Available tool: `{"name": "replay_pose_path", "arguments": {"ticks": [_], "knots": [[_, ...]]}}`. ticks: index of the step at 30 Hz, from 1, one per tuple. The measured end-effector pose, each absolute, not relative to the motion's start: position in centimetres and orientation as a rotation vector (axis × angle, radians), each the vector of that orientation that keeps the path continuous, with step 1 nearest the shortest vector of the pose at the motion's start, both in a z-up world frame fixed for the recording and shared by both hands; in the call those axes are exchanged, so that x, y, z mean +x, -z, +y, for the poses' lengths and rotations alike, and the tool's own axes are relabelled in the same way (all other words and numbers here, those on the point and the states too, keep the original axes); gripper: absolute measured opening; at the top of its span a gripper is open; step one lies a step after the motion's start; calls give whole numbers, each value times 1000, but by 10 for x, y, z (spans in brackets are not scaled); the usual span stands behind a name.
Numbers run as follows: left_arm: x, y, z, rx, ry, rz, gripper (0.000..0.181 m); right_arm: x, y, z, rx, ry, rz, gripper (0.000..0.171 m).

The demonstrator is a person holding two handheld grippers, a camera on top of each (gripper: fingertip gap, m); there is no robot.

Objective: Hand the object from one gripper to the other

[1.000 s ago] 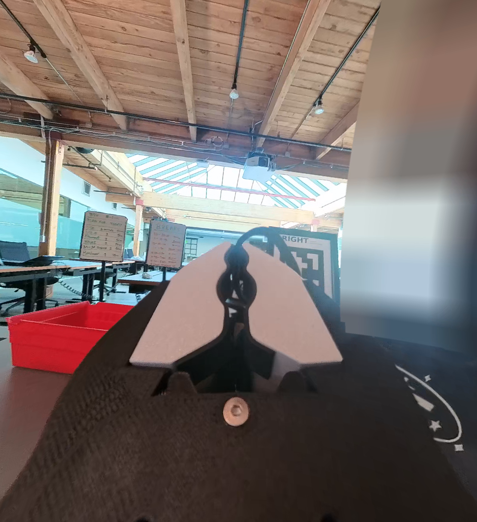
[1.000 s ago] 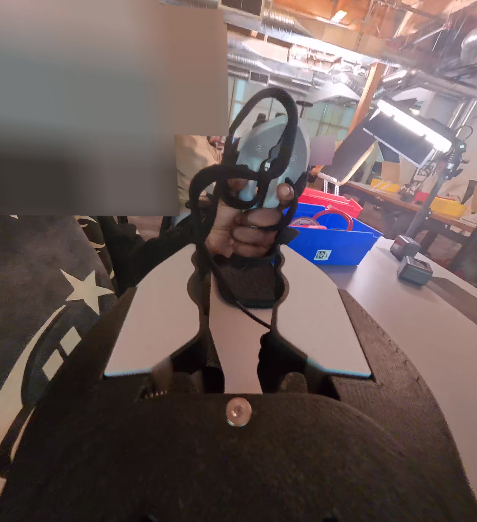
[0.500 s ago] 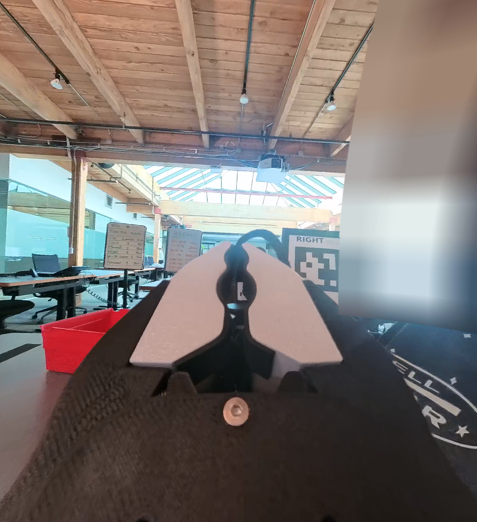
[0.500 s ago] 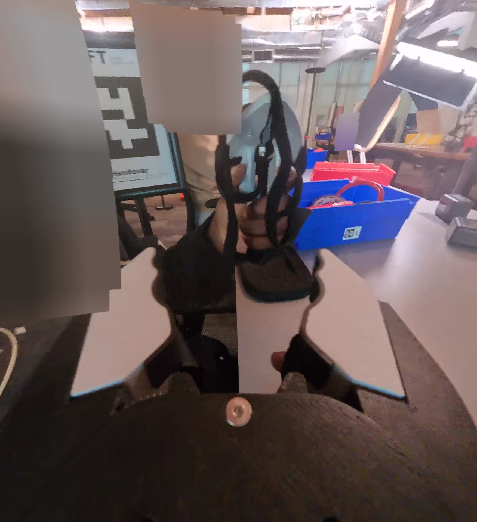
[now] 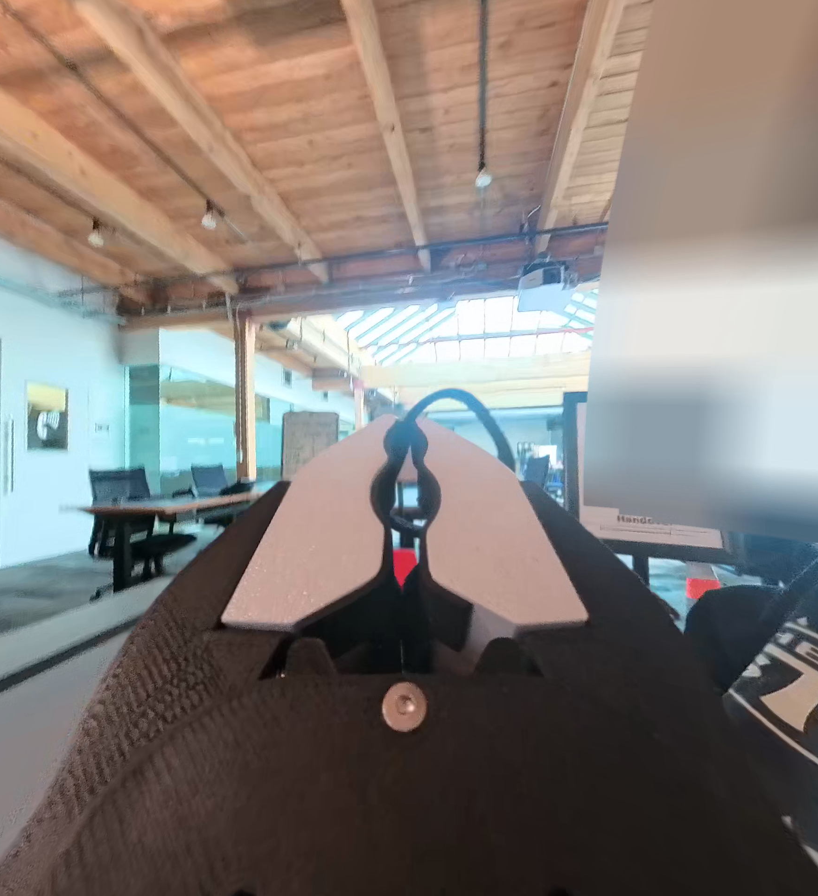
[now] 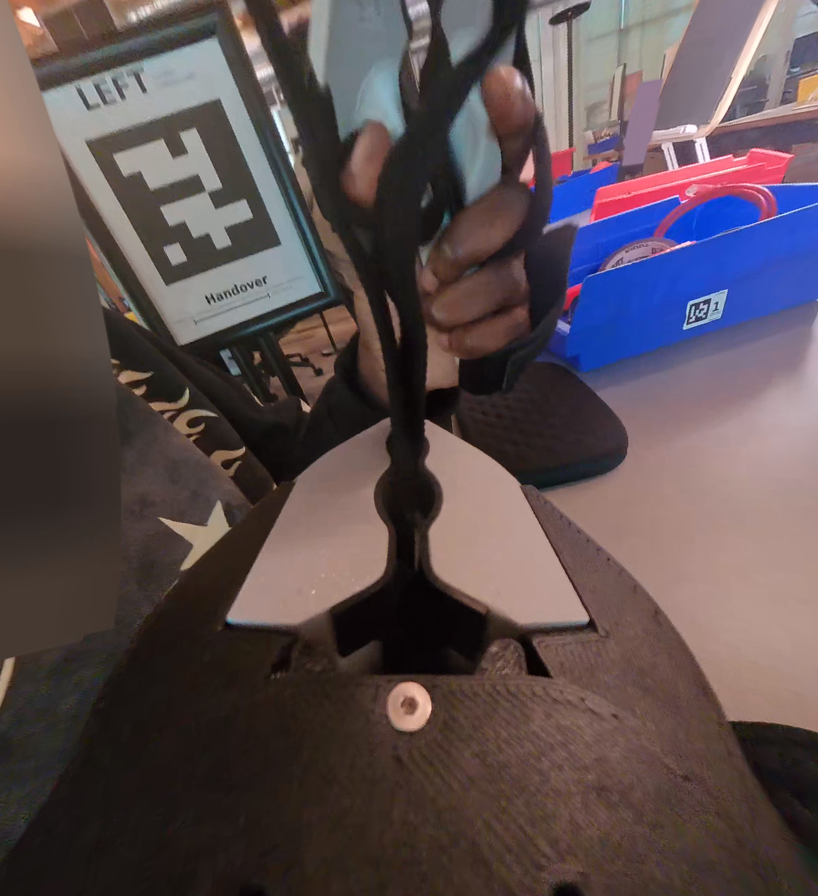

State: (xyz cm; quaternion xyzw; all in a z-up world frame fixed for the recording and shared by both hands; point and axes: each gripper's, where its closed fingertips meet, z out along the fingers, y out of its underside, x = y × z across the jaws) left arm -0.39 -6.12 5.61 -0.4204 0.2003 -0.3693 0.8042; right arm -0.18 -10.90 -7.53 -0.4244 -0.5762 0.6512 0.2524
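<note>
Both pairs of jaws are closed on the same thing: our right gripper point(image 6: 409, 448) pinches a bundle of black cord point(image 6: 399, 310) at its tips, and our left gripper point(image 5: 409, 429) is likewise clamped on a loop of it that arches just past its tips. We judge this to be the middle of the handover, with both grippers sharing the cord, so the next move calls for one pair of jaws to let go while the other keeps its bite, without the limp strands snagging. The cord looks soft, braided and floppy, several strands doubled together; the grey fingers point(image 6: 329, 533) are flat, matte and finely grained, with scalloped inner edges. Just beyond the cord in the right wrist view, a hand point(image 6: 474, 271) grips the other gripper's handle. Behind the cord to one side stands a framed marker sign point(image 6: 184, 194); to the other, farther off on the smooth grey tabletop point(image 6: 712, 460), sits a glossy blue plastic bin point(image 6: 717, 286).
</note>
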Motion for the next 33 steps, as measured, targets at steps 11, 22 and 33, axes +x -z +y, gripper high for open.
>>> {"name": "replay_pose_path", "arguments": {"ticks": [11,22,33], "knots": [[54,49,-33,-1481,1295,625,59,22,46,-48,-1238,-1634,-1328,2],[62,36,-36,-1373,1361,574,44,27,62,-54,-1197,-1366,-1546,2],[57,33,-39,-1311,1120,671,5,38,62,-64,-1178,-1494,-1630,57]]}}
